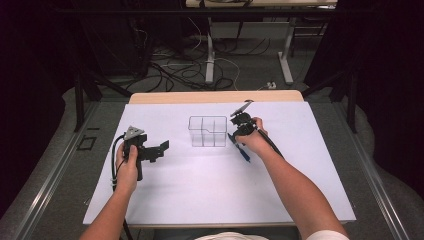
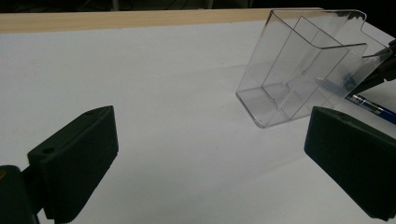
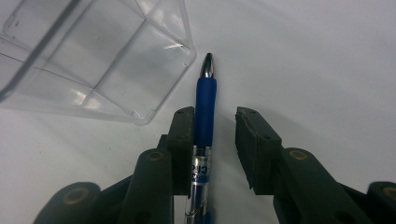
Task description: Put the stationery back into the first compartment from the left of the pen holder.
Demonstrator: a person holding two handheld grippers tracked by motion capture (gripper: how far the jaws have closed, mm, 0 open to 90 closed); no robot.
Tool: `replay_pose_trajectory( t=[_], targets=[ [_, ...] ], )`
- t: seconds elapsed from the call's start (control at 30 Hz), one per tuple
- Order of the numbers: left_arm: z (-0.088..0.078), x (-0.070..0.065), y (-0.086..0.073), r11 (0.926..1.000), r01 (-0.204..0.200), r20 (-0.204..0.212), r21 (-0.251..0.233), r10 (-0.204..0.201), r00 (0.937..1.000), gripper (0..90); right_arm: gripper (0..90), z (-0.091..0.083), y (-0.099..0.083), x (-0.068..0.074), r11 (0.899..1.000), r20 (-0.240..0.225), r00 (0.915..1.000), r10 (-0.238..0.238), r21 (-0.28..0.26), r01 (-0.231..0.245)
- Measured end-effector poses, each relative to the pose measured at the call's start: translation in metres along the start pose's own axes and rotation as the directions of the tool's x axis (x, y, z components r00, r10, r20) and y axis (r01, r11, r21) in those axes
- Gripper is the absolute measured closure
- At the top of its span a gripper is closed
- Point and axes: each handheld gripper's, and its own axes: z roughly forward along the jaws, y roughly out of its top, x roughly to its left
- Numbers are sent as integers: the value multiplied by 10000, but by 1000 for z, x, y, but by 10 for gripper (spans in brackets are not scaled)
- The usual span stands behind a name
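A blue pen [image 3: 205, 102] with a silver tip lies on the white mat, just right of a clear plastic organizer [image 3: 93, 56] with several compartments. My right gripper [image 3: 215, 121] straddles the pen: the pen rests against one pad, and a gap shows to the other pad, so the jaws stand open around it. In the high view the right gripper [image 1: 239, 137] points down beside the organizer [image 1: 208, 131], over the pen [image 1: 242, 150]. My left gripper [image 1: 159, 149] hovers at the left, wide open and empty. Its own view has the left gripper [image 2: 210, 158] facing the organizer [image 2: 299, 70] and pen [image 2: 371, 106].
A white mat [image 1: 200, 185] covers the table, with a wooden strip [image 1: 215, 96] along the far edge. Beyond the table lie floor cables [image 1: 185, 70] and the legs of another table [image 1: 286, 60]. Dark curtains hang on both sides.
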Motion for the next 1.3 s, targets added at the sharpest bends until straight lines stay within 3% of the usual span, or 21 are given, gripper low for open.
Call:
replay_pose_trajectory(
  t=[0.07, 0.2, 0.5, 0.53, 0.6, 0.67, 0.77, 0.93, 1.03, 1.17, 1.3],
  targets=[
    [0, 0, 0, 10000, 0, 8, 8, 0, 10000, 26, 681, 2, 0, -1, 9999, -56, 9999, -112, -91, 112],
    [0, 0, 0, 10000, 8, -9, 17, -8, 10000, 26, 687, 4, 0, 0, 9999, -162, 9998, 134, 4, -134],
    [0, 0, 0, 10000, 27, -24, 0, -27, 10000, 26, 733, 7, 0, 2, 10000, -178, 9998, -39, 89, 40],
    [0, 0, 0, 10000, 17, -24, 3, -17, 10000, 26, 737, 9, -1, 2, 9998, -222, 9997, 97, -147, -101],
    [0, 0, 0, 10000, 34, -26, -5, -34, 10000, 26, 743, 7, -1, 3, 9996, -167, 9995, 261, 121, -259],
    [0, 1, 0, 10000, -39, -28, 44, 39, 10000, 26, 748, 8, -1, 2, 10000, -193, 9998, 69, 29, -68],
    [0, 1, 0, 10000, -38, -45, 48, 39, 10000, 26, 752, 7, 0, 2, 9997, -138, 9998, 134, 214, -131],
    [0, 1, 0, 10000, -29, -34, 60, 30, 10000, 26, 783, 9, -1, 3, 9999, -192, 9998, 114, -62, -115],
    [0, 1, 0, 10000, -22, -43, 74, 23, 10000, 26, 788, 9, -1, 3, 9997, -173, 9995, 249, 39, -248],
    [0, 1, 0, 10000, -11, -41, 79, 11, 10000, 26, 792, 8, 0, 2, 9999, -145, 9999, 92, 70, -91],
    [1, 1, 0, 10000, -15, -37, 66, 15, 10000, 26, 794, 8, -1, 3, 9994, -84, 9995, 321, 164, -319]
  ],
)
